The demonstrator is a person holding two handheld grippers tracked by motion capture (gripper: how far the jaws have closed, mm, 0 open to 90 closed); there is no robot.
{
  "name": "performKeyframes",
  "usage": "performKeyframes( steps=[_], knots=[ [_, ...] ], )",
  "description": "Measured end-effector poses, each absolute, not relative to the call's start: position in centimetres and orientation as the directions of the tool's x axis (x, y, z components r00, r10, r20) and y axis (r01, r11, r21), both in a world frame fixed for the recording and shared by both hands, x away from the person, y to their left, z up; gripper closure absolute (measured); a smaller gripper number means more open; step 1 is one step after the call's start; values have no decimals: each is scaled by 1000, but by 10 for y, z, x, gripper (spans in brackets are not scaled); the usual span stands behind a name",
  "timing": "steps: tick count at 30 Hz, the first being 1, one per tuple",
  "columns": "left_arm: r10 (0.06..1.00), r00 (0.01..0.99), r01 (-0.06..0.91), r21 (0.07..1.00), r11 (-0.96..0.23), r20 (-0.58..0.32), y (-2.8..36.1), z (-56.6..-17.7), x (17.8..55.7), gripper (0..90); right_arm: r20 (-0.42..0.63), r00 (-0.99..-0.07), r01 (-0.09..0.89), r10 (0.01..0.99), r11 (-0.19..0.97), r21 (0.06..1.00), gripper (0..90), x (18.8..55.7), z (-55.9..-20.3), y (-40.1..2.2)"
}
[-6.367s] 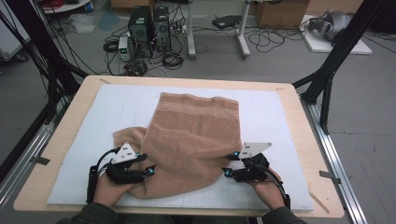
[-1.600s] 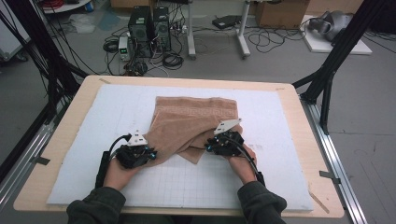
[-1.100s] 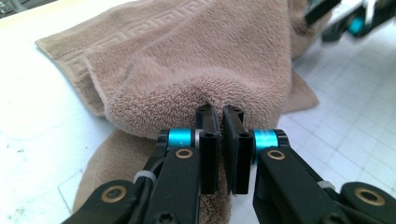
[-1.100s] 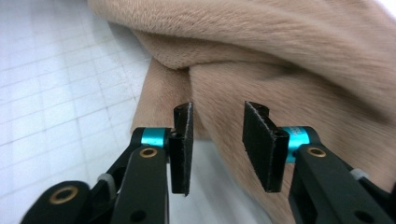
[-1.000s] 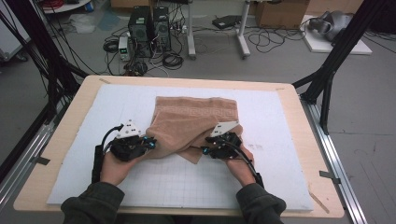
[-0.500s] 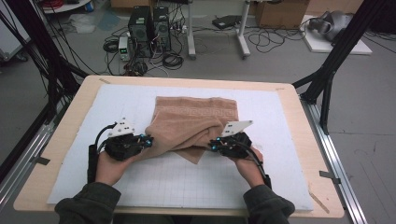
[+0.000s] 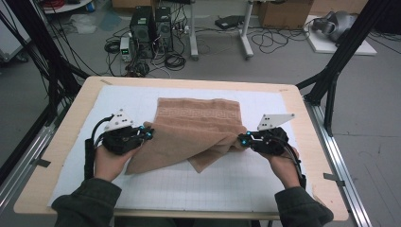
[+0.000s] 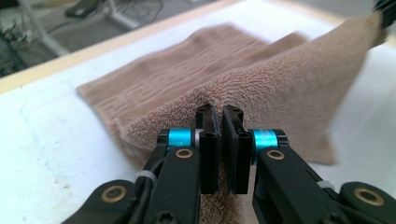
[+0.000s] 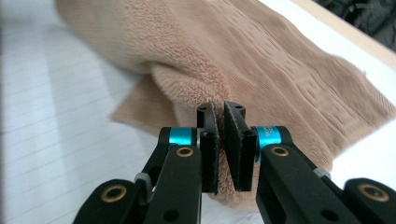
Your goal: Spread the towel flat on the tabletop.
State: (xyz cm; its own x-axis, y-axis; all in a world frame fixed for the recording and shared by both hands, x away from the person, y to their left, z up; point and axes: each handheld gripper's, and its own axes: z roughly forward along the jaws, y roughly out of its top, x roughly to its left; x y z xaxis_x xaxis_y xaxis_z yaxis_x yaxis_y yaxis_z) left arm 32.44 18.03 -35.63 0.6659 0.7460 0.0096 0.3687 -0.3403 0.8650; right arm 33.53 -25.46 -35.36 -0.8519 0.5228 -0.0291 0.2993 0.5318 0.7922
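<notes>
both pinch the brown towel (image 7: 196, 130), mid-table (image 7: 302, 189) on the white mat: left hand-held gripper (image 7: 147, 134) clamps its left edge, right hand-held gripper (image 7: 242, 140), jaws just closed, its right. pull evenly so the fold lands square, judging here.

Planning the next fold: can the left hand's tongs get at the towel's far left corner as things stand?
Probably not yet: the left tongs are shut on the towel near edge. The far left corner lies uncovered, so they'd have to let go first.

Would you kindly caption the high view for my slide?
Both grippers, left and right, pinch a tan towel over the white mat.
</notes>
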Motion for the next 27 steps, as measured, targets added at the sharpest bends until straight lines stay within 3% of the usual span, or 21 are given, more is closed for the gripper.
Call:
performKeyframes(
  steps=[6,11,18,22,27],
  knots=[
    [809,587,483,812,-327,-23,180,-393,378,853,29,-802,407,596,511,757,847,386,-385,-245],
    [820,570,543,768,-339,-41,175,-415,396,826,77,-782,485,618,527,698,832,406,-409,-238],
    [814,580,474,826,-306,-32,196,-388,372,617,51,-782,433,622,482,762,685,387,-386,-248],
    [802,597,425,853,-302,-13,208,-372,346,544,18,-788,385,616,470,794,614,364,-368,-249],
    [767,642,399,849,-346,11,212,-378,314,511,0,-828,325,561,479,815,596,336,-363,-234]
  ],
)
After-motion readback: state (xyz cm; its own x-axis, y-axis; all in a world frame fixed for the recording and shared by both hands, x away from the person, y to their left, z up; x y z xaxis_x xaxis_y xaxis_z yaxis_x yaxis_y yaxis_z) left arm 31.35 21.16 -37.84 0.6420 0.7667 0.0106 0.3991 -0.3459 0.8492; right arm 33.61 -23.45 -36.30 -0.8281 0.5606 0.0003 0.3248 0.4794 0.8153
